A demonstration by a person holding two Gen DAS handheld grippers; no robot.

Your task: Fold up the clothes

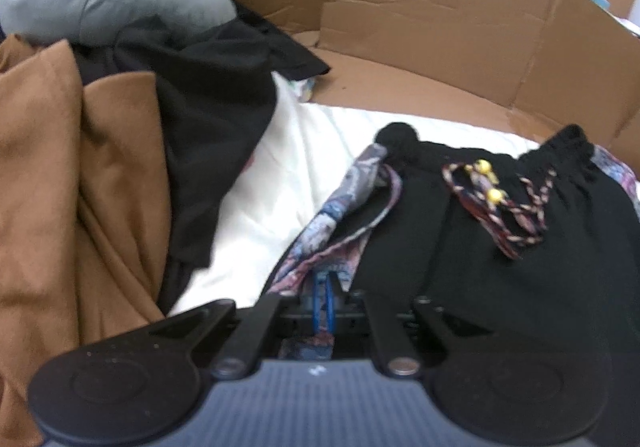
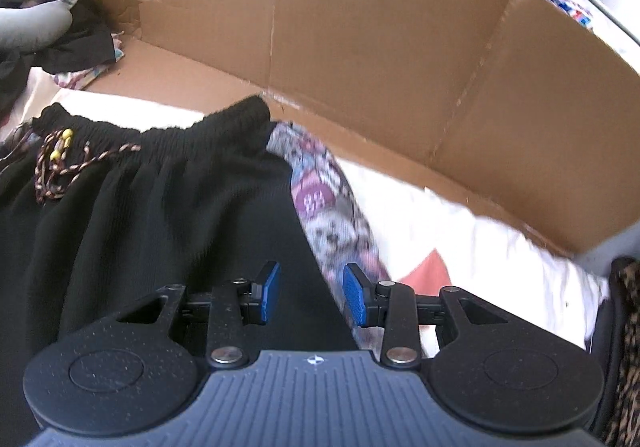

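Cardboard walls (image 1: 420, 7) ringed a white sheet (image 1: 280, 187) where you worked. From the left wrist, your left gripper (image 1: 324, 303) was clamped narrow on the patterned edge (image 1: 340, 207) of the black garment (image 1: 500, 267), the blue pads nearly meeting with printed cloth pinched between them. That garment spread ahead and to the right, its gathered waistband farthest away, a braided drawstring (image 1: 512, 215) with yellow beads lying on top. Brown cloth (image 1: 80, 187), dark clothes and a grey pillow (image 1: 100, 3) were piled at the left.

From the right wrist, your right gripper (image 2: 312, 295) stood partly open, its blue pads (image 2: 356, 299) astride the garment's black-and-patterned edge; you couldn't tell whether they touched it. The waistband lay beyond, the drawstring far left.
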